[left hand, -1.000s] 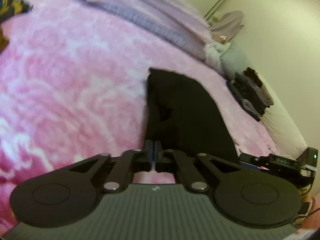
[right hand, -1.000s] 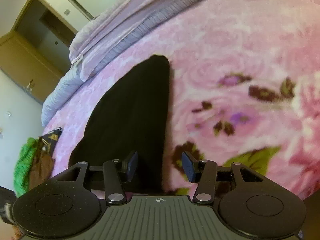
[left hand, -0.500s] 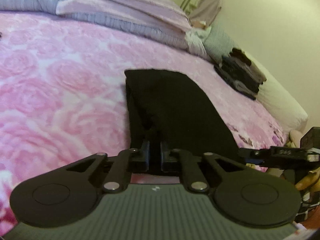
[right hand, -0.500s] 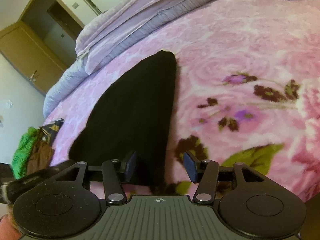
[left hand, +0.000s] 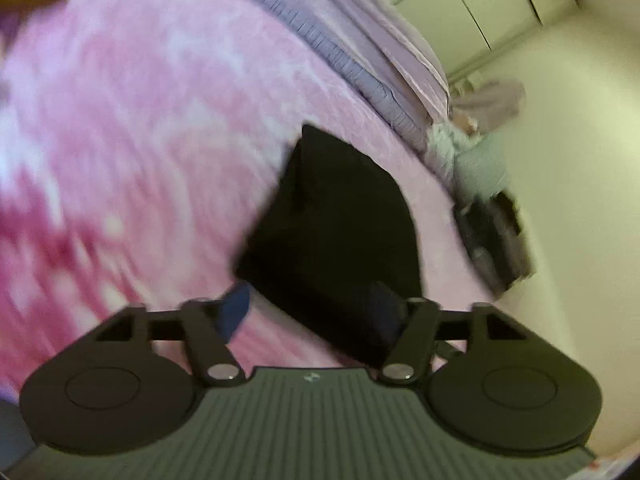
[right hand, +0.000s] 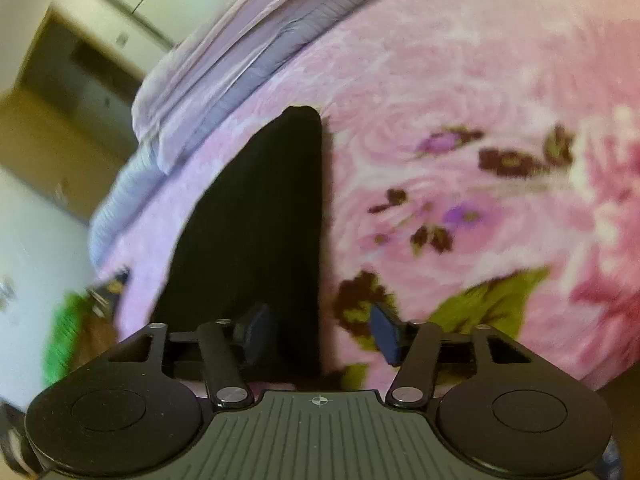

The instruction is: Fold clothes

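Observation:
A black garment [left hand: 340, 232] lies folded flat on the pink floral blanket [left hand: 140, 140]. My left gripper [left hand: 310, 314] is open just above its near end, one pad over the blanket and the other over the cloth, holding nothing. In the right wrist view the same black garment [right hand: 264, 220] stretches away as a long narrow shape. My right gripper [right hand: 322, 330] is open astride its near right edge, with the left pad over the cloth and the right pad over the blanket [right hand: 460, 120].
Folded lilac bedding [left hand: 372, 44] lies along the far side of the bed. A stack of dark folded clothes [left hand: 496, 236] sits by the wall at the right. A green and brown heap of clothes [right hand: 76, 332] lies at the left edge.
My left gripper was shut on the black garment's near end; now it is open and has let go. The left view has swung and blurred. The right gripper stays open.

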Motion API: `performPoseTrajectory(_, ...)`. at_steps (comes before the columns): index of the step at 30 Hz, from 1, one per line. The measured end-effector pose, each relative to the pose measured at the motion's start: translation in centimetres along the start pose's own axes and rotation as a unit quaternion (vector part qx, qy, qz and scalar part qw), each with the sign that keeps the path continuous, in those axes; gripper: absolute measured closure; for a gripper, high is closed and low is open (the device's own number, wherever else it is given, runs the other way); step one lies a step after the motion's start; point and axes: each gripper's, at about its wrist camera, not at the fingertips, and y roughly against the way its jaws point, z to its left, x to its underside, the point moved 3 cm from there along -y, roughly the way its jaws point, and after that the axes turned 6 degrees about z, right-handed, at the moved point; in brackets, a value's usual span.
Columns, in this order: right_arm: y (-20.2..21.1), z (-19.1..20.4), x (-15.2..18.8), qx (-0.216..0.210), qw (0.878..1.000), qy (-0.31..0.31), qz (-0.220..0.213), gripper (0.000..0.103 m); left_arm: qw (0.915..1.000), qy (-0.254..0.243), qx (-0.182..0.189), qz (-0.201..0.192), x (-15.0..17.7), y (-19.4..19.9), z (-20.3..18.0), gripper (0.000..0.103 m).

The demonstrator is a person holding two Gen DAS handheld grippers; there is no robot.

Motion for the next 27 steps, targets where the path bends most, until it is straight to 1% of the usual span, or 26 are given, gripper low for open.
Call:
performPoseTrajectory(1, -0.2, -0.2, -0.2, -0.011, 1.000, -0.018, 0.003, 0.045, 0.9999, 0.012, 0.005, 0.006, 0.2, -0.8, 0.0, 0.041)
performPoseTrajectory(2, -0.6, -0.3, -0.3, -0.022, 0.999, -0.035, 0.009, 0.044, 0.9996, 0.026, -0.005, 0.008, 0.4, -1.7, 0.2, 0.041)
performPoseTrajectory(4, -1.3, -0.3, -0.5, -0.038, 0.998, -0.056, 0.020, 0.043, 0.9985, 0.054, -0.002, 0.008, 0.5, -3.1, 0.5, 0.041)
performPoseTrajectory(6, -2.0, -0.5, -0.6, -0.043, 0.996, -0.073, 0.020, 0.043, 0.9971, 0.076, -0.003, -0.004, 0.4, -4.2, 0.6, 0.043)
performPoseTrajectory(8, -2.4, -0.6, -0.5, -0.060, 0.995, -0.082, 0.016, 0.043, 0.9969, 0.076, -0.005, -0.016, 0.1, -4.8, 0.4, 0.066)
performPoseTrajectory(9, -2.7, -0.5, -0.4, -0.067, 0.994, -0.085, 0.019, 0.048, 0.9966, 0.081, -0.010, -0.014, 0.0, -5.0, 0.6, 0.087)
performPoseTrajectory(10, -3.1, -0.4, -0.2, -0.075, 0.993, -0.084, 0.028, 0.084, 0.9961, 0.087, -0.007, -0.014, -0.3, -5.1, 0.8, 0.092)
performPoseTrajectory(11, -3.4, -0.1, 0.2, -0.069, 0.993, -0.085, 0.033, 0.088, 0.9960, 0.088, -0.008, -0.016, -0.4, -5.0, 0.9, 0.092)
performPoseTrajectory(13, -3.3, 0.8, 1.0, -0.070, 0.995, -0.071, 0.023, 0.091, 0.9970, 0.070, -0.013, -0.032, -1.0, -4.0, 0.8, 0.093)
performPoseTrajectory(14, -3.1, 1.5, 1.6, -0.076, 0.994, -0.068, 0.029, 0.092, 0.9969, 0.062, -0.020, -0.045, -1.4, -3.2, 0.8, 0.093)
performPoseTrajectory(16, -3.2, 3.0, 3.3, -0.096, 0.991, -0.071, 0.062, 0.092, 0.9952, 0.058, -0.031, -0.072, -2.4, -1.5, 1.5, 0.093)
performPoseTrajectory(18, -3.7, 5.0, 5.6, -0.113, 0.987, -0.041, 0.105, 0.092, 0.9935, 0.057, -0.049, -0.086, -3.3, -0.3, 2.6, 0.093)
performPoseTrajectory(19, -4.1, 5.6, 6.4, -0.115, 0.986, -0.028, 0.120, 0.091, 0.9934, 0.056, -0.055, -0.083, -3.5, -0.1, 3.0, 0.093)
performPoseTrajectory(20, -4.4, 6.0, 6.9, -0.109, 0.985, -0.015, 0.133, 0.086, 0.9934, 0.060, -0.059, -0.079, -3.4, 0.0, 3.3, 0.092)
performPoseTrajectory(21, -4.5, 6.1, 6.8, -0.096, 0.986, -0.001, 0.137, 0.073, 0.9936, 0.064, -0.058, -0.073, -3.2, 0.0, 3.5, 0.088)
performPoseTrajectory(22, -4.4, 6.0, 6.3, -0.080, 0.988, 0.014, 0.135, 0.063, 0.9938, 0.066, -0.057, -0.069, -2.9, 0.0, 3.5, 0.084)
performPoseTrajectory(23, -4.1, 5.7, 5.6, -0.068, 0.990, 0.023, 0.126, 0.045, 0.9944, 0.068, -0.051, -0.063, -2.4, 0.2, 3.6, 0.079)
performPoseTrajectory(24, -3.5, 5.1, 4.5, -0.059, 0.993, 0.024, 0.103, 0.036, 0.9947, 0.074, -0.042, -0.057, -2.0, 0.3, 3.7, 0.068)
performPoseTrajectory(25, -2.9, 4.3, 3.3, -0.053, 0.995, 0.017, 0.077, 0.035, 0.9947, 0.083, -0.034, -0.050, -1.4, 0.3, 3.8, 0.060)
performPoseTrajectory(27, -2.7, 2.4, 0.3, -0.052, 0.998, -0.011, 0.044, 0.034, 0.9943, 0.099, -0.015, -0.037, -0.1, -0.1, 3.6, 0.059)
